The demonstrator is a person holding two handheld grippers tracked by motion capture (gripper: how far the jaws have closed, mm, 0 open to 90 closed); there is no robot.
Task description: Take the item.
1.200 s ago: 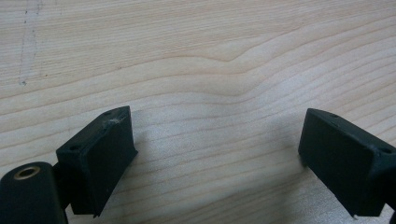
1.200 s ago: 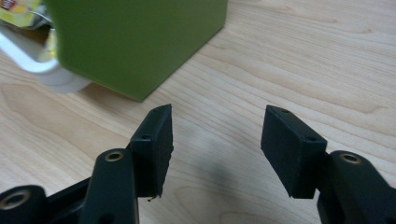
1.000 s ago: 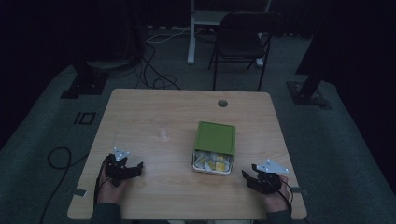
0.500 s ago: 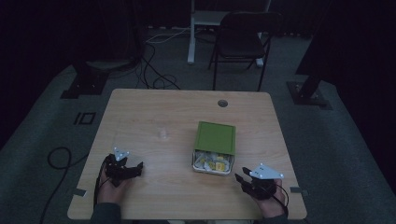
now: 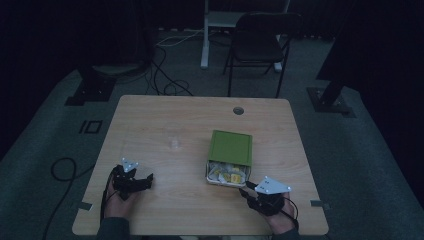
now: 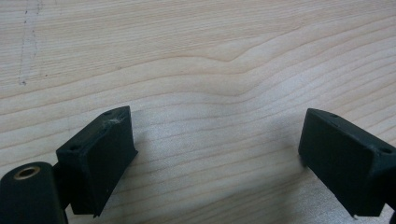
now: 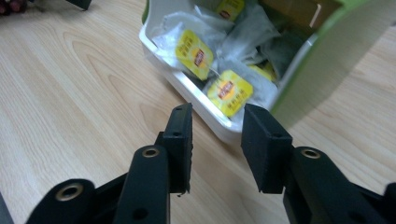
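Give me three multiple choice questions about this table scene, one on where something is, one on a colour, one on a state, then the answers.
1. Where is the tea bag box relative to the right tongs?
A. just ahead of them
B. across the table by the left tongs
C. on the floor

2. What colour is the box lid?
A. red
B. green
C. blue

3. How do the left tongs stand?
A. shut on a tea bag
C. shut on the lid
B. open over bare wood

Answers: 1 A, the right gripper view shows the box rim right past the jaws. 2 B, the lid shows green. 3 B, jaws wide apart, nothing between.
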